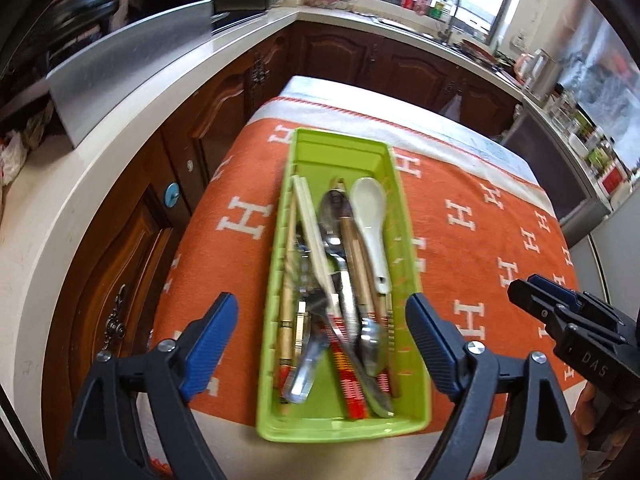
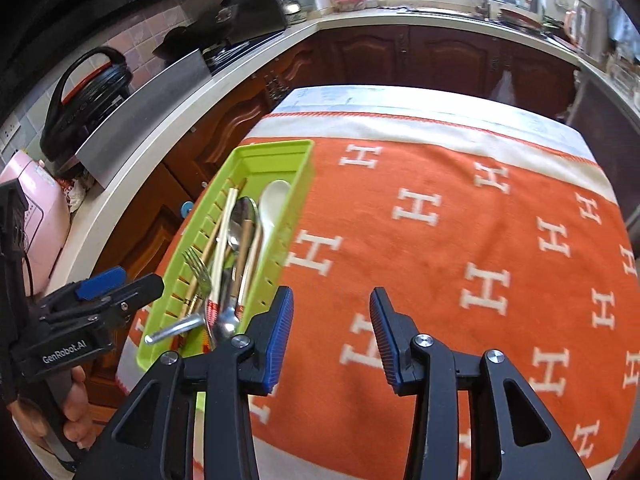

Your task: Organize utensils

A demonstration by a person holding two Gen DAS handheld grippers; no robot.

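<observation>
Utensils (image 1: 340, 280) piled lengthwise in green tray (image 1: 416, 280) on orange cloth (image 2: 440, 240) | left gripper (image 1: 322, 332) spread wide above tray, nothing pinched | right gripper (image 2: 330, 336) parted, empty, beside tray | sorting judged nearly finished; any stragglers to be checked next

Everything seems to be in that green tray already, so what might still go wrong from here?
1. The green tray lies close to the near-left corner of the orange cloth; a nudge might push it off.
2. In the right wrist view a metal handle pokes over the tray's near rim; a passing left gripper may snag it.
3. The utensils lie piled and crossed, so lifting the white spoon could drag others along.
</observation>
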